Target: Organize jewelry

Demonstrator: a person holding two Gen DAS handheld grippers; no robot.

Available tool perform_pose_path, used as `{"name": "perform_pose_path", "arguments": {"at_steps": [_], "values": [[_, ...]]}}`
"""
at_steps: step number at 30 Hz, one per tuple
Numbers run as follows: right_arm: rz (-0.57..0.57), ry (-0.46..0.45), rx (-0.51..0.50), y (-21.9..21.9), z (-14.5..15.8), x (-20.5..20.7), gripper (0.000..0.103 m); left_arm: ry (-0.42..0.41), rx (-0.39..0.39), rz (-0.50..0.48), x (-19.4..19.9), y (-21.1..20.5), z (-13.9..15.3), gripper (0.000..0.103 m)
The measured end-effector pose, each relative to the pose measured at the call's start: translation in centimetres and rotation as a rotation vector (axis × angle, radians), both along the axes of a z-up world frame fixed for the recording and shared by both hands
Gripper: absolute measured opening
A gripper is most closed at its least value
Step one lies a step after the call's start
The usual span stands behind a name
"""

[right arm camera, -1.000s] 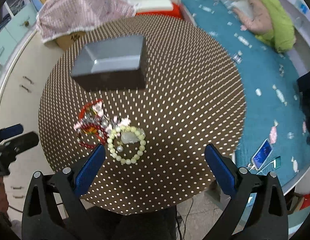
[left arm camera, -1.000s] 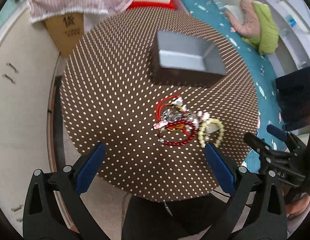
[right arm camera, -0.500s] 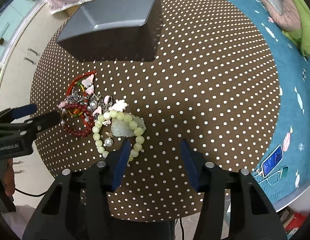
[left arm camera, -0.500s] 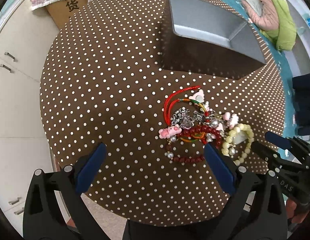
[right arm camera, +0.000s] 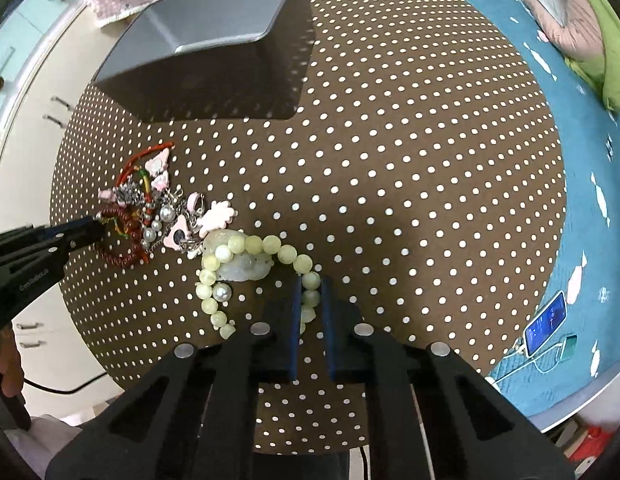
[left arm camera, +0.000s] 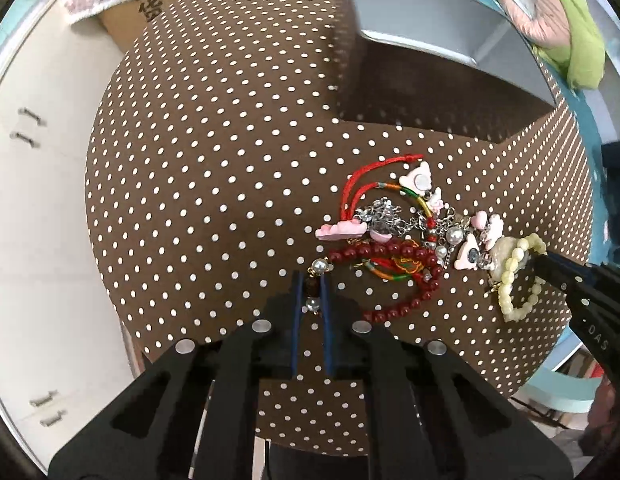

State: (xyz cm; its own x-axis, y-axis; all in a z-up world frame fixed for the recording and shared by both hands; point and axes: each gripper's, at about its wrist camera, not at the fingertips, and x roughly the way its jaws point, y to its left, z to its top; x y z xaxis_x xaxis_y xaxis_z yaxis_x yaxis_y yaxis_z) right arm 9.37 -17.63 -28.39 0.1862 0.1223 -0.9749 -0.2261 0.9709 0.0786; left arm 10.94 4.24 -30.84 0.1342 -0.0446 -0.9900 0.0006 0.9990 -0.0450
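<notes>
1. The left tool (left arm camera: 311, 280) is pinched narrow on the dark red bead bracelet (left arm camera: 394, 256), at the left end of the jewelry pile.
2. The right tool (right arm camera: 310, 288) is clamped on the pale green bead bracelet (right arm camera: 246, 246).
3. The pile lies on the dotted table (right arm camera: 390, 160), at 6 o'clock from the grey box (right arm camera: 214, 24).
</notes>
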Motion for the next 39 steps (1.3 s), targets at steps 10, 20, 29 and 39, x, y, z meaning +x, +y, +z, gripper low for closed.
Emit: {"name": "perform_pose_path", "arguments": {"at_steps": [10,20,29,39], "values": [[-0.011,-0.07,0.068,-2.3,5.8,1.2,0.008,-0.086,-0.091,0.027,-1.1,3.5,5.2,0.009],[0.007,-0.16,0.117,-1.8,10.2,0.2,0.009,-0.196,-0.14,0.02,-1.4,2.1,11.2,0.009],[0.046,-0.263,0.149,-0.1,13.2,1.2,0.009,-0.301,-0.183,0.02,-0.2,1.2,15.3,0.009],[0.13,-0.328,0.156,2.3,14.2,4.3,0.009,-0.382,-0.172,-0.041,3.8,-0.8,17.5,0.009]]}}
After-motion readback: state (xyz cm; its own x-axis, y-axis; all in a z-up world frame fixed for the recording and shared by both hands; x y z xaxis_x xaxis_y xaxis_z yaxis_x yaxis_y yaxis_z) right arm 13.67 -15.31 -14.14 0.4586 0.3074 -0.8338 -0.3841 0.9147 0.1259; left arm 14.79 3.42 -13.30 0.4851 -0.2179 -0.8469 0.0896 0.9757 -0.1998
